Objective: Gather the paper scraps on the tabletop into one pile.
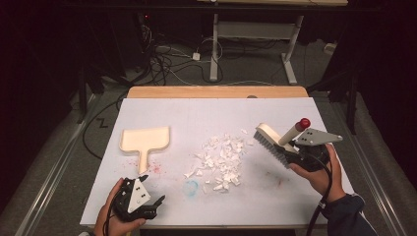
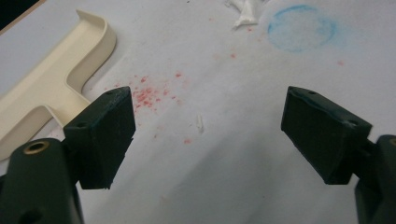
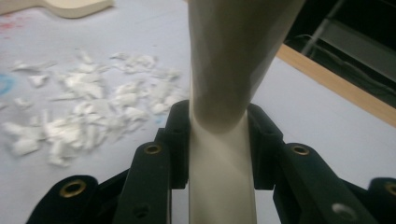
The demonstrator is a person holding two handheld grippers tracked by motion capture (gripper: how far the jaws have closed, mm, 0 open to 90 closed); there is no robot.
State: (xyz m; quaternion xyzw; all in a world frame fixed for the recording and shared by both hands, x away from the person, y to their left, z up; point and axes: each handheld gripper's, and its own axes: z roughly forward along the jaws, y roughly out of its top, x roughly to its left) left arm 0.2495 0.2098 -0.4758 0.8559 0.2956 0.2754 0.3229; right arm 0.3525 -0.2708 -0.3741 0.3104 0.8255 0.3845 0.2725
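Observation:
A cream hand brush point(image 1: 273, 138) with dark bristles and a red-tipped handle hangs over the table's right side, just right of a pile of white scraps point(image 1: 221, 160). My right gripper point(image 1: 295, 153) is shut on its handle point(image 3: 223, 140), which stands between the black jaws in the right gripper view. A cream dustpan point(image 1: 144, 140) lies flat at the left, handle toward me. My left gripper point(image 1: 153, 202) sits low near the front left edge, open with nothing between its pads point(image 2: 105, 135); the dustpan's handle point(image 2: 51, 88) lies just beyond its left jaw.
The table wears a white sheet point(image 1: 275, 206) with red specks point(image 2: 149, 95) and a blue ring stain point(image 2: 301, 33) near the scraps. A wooden strip point(image 1: 216, 92) edges the far side. Cables and a desk frame point(image 1: 251, 44) stand on the floor beyond.

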